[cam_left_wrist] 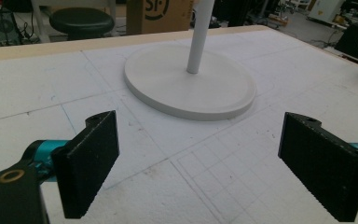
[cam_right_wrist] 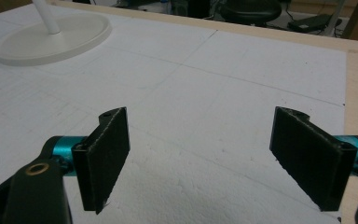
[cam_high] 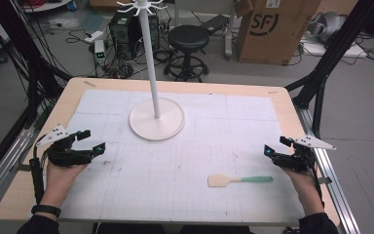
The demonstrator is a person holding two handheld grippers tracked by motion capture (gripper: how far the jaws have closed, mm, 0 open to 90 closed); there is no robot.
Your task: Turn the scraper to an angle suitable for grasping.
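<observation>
The right gripper [cam_high: 276, 146] is resting near the table's right edge, its 2 jaws standing wide apart with nothing between them. The left gripper [cam_high: 88, 140] is sitting at the opposite side, equally spread and empty. The spatula [cam_high: 238, 180], pale blade and green handle, is lying flat on the white mat [cam_high: 175, 195], just beside the right gripper and nearer the person. The white stand [cam_high: 156, 119] is standing farther back. Risk, as I judge it: the handle is lying low, so jaws descending slightly off-line are likely pushing it along the mat rather than pinching it.
</observation>
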